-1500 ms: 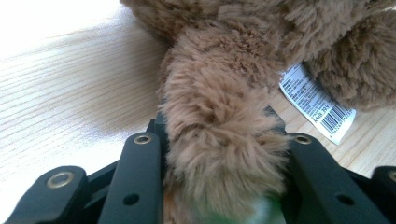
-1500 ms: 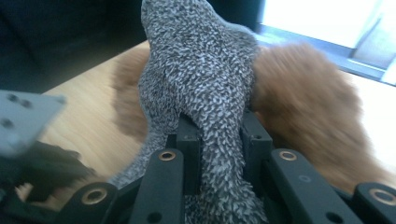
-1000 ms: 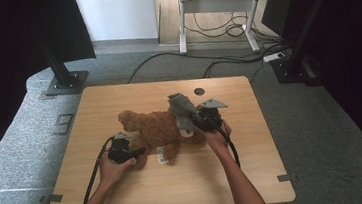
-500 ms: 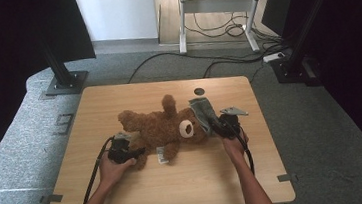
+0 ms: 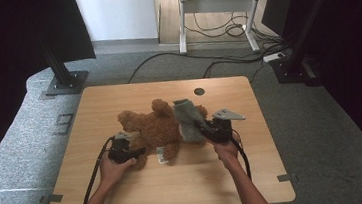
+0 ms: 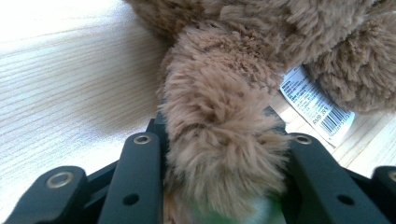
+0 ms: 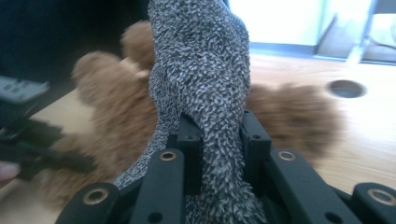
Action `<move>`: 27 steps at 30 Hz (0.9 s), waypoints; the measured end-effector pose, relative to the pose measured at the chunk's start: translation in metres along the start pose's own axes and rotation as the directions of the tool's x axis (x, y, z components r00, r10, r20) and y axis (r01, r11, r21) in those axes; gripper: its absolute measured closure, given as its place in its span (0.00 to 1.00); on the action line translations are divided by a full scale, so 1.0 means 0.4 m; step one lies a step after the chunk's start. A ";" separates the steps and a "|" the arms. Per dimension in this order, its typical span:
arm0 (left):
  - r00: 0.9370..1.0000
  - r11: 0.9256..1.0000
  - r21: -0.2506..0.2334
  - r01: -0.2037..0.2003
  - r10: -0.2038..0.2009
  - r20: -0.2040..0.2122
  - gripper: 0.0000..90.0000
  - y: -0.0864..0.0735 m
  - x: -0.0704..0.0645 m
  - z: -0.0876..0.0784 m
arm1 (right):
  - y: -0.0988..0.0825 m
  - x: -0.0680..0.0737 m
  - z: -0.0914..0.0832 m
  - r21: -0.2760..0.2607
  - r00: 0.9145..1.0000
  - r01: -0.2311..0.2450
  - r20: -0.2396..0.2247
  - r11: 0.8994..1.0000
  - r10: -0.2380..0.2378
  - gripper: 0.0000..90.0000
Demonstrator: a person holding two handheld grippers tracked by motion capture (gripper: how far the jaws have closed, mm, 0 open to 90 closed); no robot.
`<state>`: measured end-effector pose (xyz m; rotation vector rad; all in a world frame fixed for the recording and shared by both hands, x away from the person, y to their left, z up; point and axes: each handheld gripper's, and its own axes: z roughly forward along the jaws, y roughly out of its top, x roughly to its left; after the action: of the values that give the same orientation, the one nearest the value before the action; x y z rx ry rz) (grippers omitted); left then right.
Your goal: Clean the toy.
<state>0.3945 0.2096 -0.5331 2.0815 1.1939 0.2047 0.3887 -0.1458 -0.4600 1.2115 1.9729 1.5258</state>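
- Left tongs [image 5: 136,151], at my 8 o'clock on the table [image 5: 127,187], clamp the teddy bear [image 5: 154,129] by a leg.
- Right tongs [image 5: 202,128], at 4 o'clock, grip the grey sock [image 5: 187,120] draped over the bear.

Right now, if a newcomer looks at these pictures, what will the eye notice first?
First, the brown teddy bear lying in the middle of the wooden table. The left gripper has its jaws shut on one furry limb, next to the white barcode label. The right gripper pinches a grey knitted sock lying over the bear.
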 end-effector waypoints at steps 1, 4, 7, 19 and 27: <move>1.000 1.000 0.000 0.000 0.000 0.001 0.69 0.000 0.000 0.000 | -0.004 0.015 0.013 0.014 1.000 0.011 -0.014 1.000 -0.010 0.83; 1.000 1.000 -0.003 0.003 -0.003 0.002 0.69 0.000 0.000 0.001 | -0.025 0.059 0.059 0.056 0.998 0.037 -0.057 0.998 -0.034 0.83; 1.000 1.000 -0.003 0.001 -0.001 0.000 0.69 0.000 0.000 0.000 | -0.064 0.104 0.109 0.115 0.994 0.081 -0.081 0.990 -0.072 0.83; 1.000 1.000 -0.003 0.006 -0.006 0.002 0.69 -0.001 0.002 0.000 | -0.149 0.096 0.135 0.230 0.993 0.120 -0.016 0.966 -0.120 0.83; 1.000 1.000 -0.004 0.010 -0.010 0.010 0.69 -0.001 0.005 -0.001 | -0.173 0.054 0.070 0.212 0.992 0.120 0.021 0.970 -0.127 0.83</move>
<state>0.3952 0.2116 -0.5337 2.0703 1.1972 0.1918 0.3688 -0.1148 -0.5288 1.1611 2.1869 1.2532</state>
